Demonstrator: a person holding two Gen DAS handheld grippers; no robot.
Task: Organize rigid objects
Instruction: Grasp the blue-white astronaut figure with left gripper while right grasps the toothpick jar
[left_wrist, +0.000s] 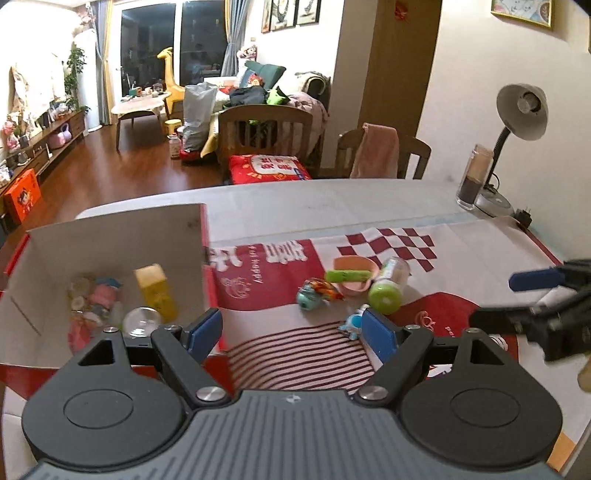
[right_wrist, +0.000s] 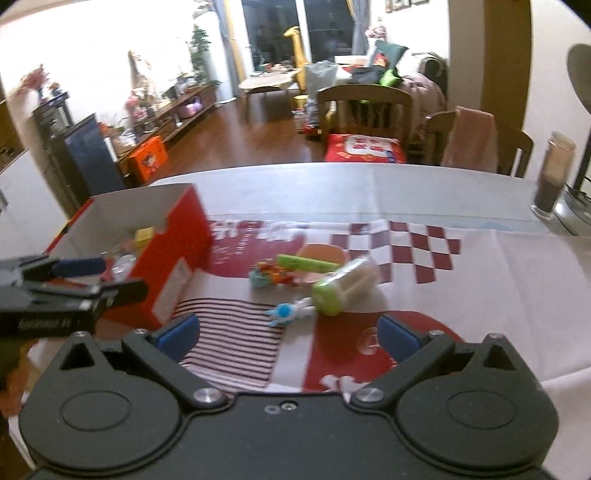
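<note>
Left gripper (left_wrist: 293, 332) and right gripper (right_wrist: 288, 332) both had fingers spread, holding nothing. Loose toys (right_wrist: 295, 273) lay clustered mid-bench on the cloth, beside the red box (right_wrist: 177, 258), which held several others.

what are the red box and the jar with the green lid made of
The red box looks like cardboard: matte white inside, printed red outside, with thin folded walls. The jar lying on its side seems to be clear plastic, glossy, with a smooth green plastic lid; glass can't be ruled out.
</note>
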